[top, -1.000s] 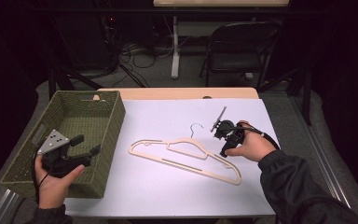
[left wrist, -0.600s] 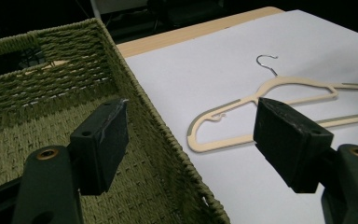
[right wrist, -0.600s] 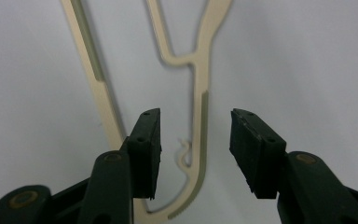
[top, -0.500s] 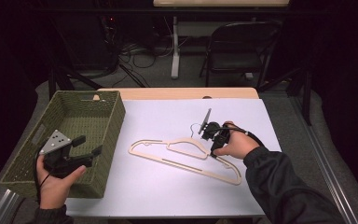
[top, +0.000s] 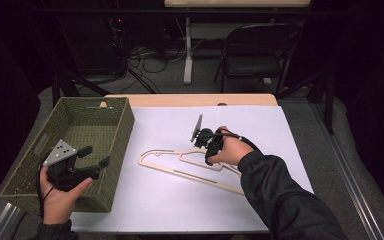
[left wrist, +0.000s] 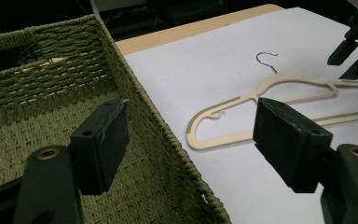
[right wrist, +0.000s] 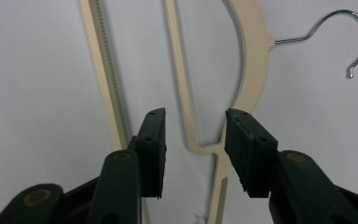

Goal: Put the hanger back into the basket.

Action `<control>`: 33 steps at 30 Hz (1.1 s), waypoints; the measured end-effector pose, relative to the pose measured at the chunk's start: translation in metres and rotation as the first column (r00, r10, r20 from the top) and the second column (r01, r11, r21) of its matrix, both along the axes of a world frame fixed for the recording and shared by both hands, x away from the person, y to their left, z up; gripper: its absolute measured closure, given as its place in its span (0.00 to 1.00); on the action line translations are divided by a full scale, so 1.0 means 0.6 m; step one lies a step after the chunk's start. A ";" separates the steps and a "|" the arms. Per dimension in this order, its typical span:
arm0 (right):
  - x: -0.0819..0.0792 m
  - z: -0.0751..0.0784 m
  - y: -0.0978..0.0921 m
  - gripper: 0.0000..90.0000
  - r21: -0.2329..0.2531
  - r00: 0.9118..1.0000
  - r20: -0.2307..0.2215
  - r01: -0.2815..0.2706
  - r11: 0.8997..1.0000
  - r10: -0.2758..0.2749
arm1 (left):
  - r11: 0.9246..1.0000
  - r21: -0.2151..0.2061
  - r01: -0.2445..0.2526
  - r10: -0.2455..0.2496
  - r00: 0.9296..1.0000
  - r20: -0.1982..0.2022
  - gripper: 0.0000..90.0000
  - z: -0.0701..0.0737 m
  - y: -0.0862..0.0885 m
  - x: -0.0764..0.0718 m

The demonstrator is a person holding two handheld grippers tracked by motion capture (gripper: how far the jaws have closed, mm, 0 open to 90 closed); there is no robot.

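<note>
The right claw [top: 206,142] hovers over the cream hanger [top: 190,165], jaws spread and straddling its thin inner bar just below the neck. The hanger lies flat on the white surface [top: 290,130], right of the green woven basket [top: 112,107], its wire hook [right wrist: 349,35] pointing far. It looks light, stiff and slick, probably prone to skating when nudged; the junction between the jaws seems the firmest hold. The right hand [top: 232,150] angles down with wrist bent. The left claw [top: 87,160] waits spread over the basket's near end.
</note>
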State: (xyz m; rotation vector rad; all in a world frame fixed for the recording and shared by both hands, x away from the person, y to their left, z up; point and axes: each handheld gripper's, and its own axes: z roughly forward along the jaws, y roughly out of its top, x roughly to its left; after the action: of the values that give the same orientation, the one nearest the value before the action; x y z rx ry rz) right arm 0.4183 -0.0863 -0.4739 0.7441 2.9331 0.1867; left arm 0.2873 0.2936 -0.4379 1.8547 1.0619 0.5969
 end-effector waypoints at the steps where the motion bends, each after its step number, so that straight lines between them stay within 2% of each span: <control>1: 0.000 0.000 0.000 0.65 0.000 1.000 0.000 0.000 1.000 0.000 | 1.000 0.000 0.000 0.000 1.000 0.000 0.30 0.000 0.000 0.000; 5: 0.007 -0.005 0.008 0.66 -0.027 1.000 -0.010 -0.010 1.000 0.010 | 1.000 0.000 -0.001 0.001 1.000 -0.001 0.30 0.000 0.001 0.000; 7: 0.009 -0.012 0.009 0.67 -0.020 1.000 0.001 -0.014 1.000 0.014 | 1.000 -0.001 -0.003 0.003 1.000 -0.002 0.30 0.000 0.001 0.000; 8: 0.012 -0.012 0.010 0.68 -0.039 1.000 -0.010 -0.025 0.999 0.025 | 1.000 -0.001 -0.002 0.002 1.000 -0.001 0.30 -0.001 0.002 0.001; 10: 0.015 -0.022 0.011 0.69 -0.021 1.000 -0.003 -0.029 0.999 0.029 | 1.000 -0.001 -0.002 0.002 1.000 -0.001 0.30 -0.001 0.002 0.001; 12: 0.016 -0.022 0.013 0.69 -0.039 0.999 -0.018 -0.034 0.999 0.033 | 1.000 -0.001 -0.003 0.003 1.000 -0.001 0.30 -0.001 0.003 0.001; 13: 0.016 -0.037 0.013 0.71 0.032 0.998 0.023 -0.055 0.998 0.055 | 1.000 -0.003 -0.005 0.005 1.000 -0.002 0.30 -0.001 0.003 0.001; 14: 0.018 -0.030 0.016 0.72 -0.025 0.997 -0.022 -0.074 0.997 0.073 | 1.000 -0.003 -0.006 0.006 1.000 -0.002 0.30 -0.001 0.004 0.001; 15: 0.019 -0.034 0.016 0.73 -0.005 0.996 -0.021 -0.088 0.996 0.088 | 1.000 -0.004 -0.007 0.007 1.000 -0.001 0.30 -0.001 0.004 0.001; 17: 0.021 -0.038 0.018 0.74 -0.020 0.995 -0.014 -0.103 0.994 0.103 | 1.000 -0.005 -0.010 0.010 1.000 -0.002 0.30 -0.001 0.005 0.001; 22: 0.025 -0.048 0.019 0.74 -0.019 0.994 -0.036 -0.102 0.995 0.101 | 1.000 -0.004 -0.008 0.008 1.000 0.000 0.30 -0.001 0.005 0.001; 23: 0.027 -0.049 0.020 0.74 -0.041 0.993 -0.041 -0.111 0.993 0.109 | 1.000 -0.005 -0.007 0.007 1.000 -0.001 0.30 -0.001 0.005 0.001; 24: 0.027 -0.054 0.020 0.74 -0.022 0.994 -0.034 -0.103 0.994 0.102 | 1.000 -0.005 -0.007 0.007 1.000 -0.001 0.30 -0.001 0.005 0.001; 27: 0.032 -0.058 0.022 0.74 -0.041 0.994 -0.038 -0.104 0.994 0.102 | 1.000 -0.001 -0.006 0.006 1.000 -0.004 0.30 -0.002 0.004 0.001; 28: 0.033 -0.061 0.022 0.75 -0.027 0.994 -0.034 -0.101 0.994 0.101 | 1.000 -0.002 -0.005 0.005 1.000 -0.003 0.30 -0.002 0.004 0.001; 33: 0.036 -0.072 0.029 0.77 -0.027 0.993 -0.051 -0.108 0.994 0.106 | 1.000 -0.003 -0.006 0.006 1.000 -0.004 0.30 -0.002 0.005 0.002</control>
State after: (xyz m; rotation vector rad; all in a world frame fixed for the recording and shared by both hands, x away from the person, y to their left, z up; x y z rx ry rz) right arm 0.4396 -0.0689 -0.5169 0.5965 3.0181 0.1344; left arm 0.2883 0.2964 -0.4393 1.8517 1.0711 0.5948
